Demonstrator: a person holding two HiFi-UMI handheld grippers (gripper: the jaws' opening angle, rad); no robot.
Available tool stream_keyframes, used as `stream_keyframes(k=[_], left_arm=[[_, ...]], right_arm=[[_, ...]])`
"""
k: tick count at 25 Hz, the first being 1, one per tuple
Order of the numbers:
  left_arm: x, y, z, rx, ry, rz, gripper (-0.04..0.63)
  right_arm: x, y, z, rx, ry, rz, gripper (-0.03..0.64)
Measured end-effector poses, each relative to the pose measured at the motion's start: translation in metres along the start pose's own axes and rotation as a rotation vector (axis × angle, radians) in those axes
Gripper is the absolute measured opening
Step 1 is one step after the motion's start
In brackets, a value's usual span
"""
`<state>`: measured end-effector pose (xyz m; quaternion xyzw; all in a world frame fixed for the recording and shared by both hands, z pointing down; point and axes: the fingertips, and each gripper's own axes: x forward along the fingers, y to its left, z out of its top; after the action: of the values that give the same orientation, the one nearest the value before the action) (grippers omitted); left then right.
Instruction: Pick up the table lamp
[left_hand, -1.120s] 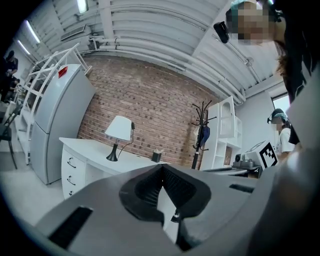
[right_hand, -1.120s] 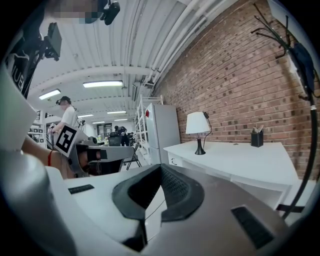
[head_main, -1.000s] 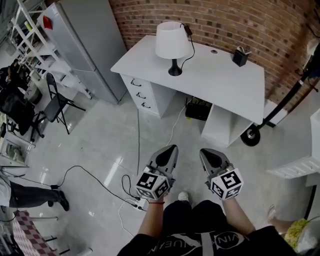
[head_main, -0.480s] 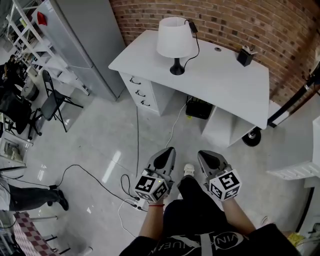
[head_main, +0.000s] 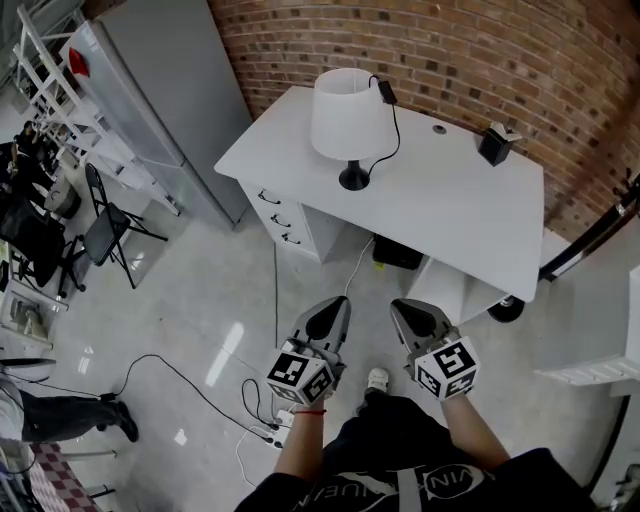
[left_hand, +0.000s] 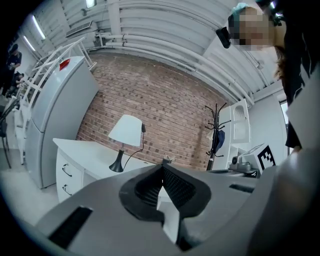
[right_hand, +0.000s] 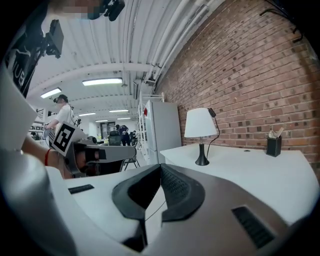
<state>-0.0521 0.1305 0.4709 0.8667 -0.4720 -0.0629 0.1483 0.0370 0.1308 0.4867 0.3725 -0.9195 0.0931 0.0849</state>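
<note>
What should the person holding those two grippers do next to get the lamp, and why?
Probably step closer to the desk: the table lamp stands on it, well beyond the left gripper and right gripper. Both are shut and empty, so opening comes later.

Black pen holder (head_main: 497, 143) on white desk (head_main: 450, 215)

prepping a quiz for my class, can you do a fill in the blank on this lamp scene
The table lamp stands on the white ____ with drawers.
The wall behind it is ____.
The lamp's base is ____ in colour.
The jaws of the left gripper and right gripper are ____.
Missing: desk; brick; black; shut.
</note>
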Motion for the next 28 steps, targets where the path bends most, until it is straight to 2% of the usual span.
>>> stream_keyframes(k=[12, 18, 28], left_arm=[[0.079, 0.031, 0.016, 0.033, 0.040, -0.006, 0.006], [0.092, 0.039, 0.019, 0.038, 0.024, 0.010, 0.006], [0.102, 0.052, 0.002, 0.014, 0.094, 0.016, 0.006]], right_arm=[[0.049, -0.063, 0.013, 0.007, 0.013, 0.025, 0.003], [0.066, -0.081, 0.019, 0.006, -0.012, 0.027, 0.003], [0.087, -0.088, 0.002, 0.078, 0.013, 0.043, 0.003]])
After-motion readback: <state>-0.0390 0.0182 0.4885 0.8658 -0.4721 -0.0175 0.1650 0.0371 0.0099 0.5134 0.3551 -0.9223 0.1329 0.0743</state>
